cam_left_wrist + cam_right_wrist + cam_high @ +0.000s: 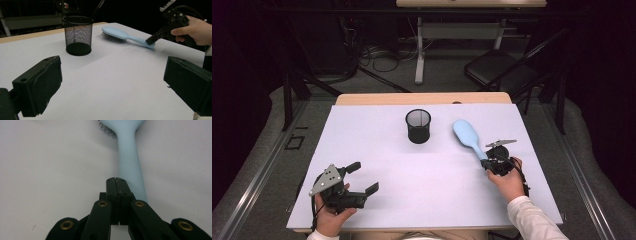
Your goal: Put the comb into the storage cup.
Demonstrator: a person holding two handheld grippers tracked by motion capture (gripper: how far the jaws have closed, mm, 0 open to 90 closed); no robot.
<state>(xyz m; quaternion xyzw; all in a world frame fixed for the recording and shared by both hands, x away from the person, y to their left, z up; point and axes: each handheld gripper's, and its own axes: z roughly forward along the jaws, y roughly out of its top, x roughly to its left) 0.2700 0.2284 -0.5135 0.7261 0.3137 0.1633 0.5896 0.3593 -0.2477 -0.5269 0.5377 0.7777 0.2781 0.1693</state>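
Hairbrush [130,157] handle under closed right hand-held gripper [116,181]; left hand-held gripper [362,177] jaws apart.

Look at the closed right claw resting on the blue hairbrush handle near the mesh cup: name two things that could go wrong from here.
1. The right claw is shut with nothing between its jaws, pressing on top of the hairbrush handle's end; it may push or spin the brush instead of gripping it.
2. The brush head lies close to the light-looking mesh cup; a sliding brush could knock it over.
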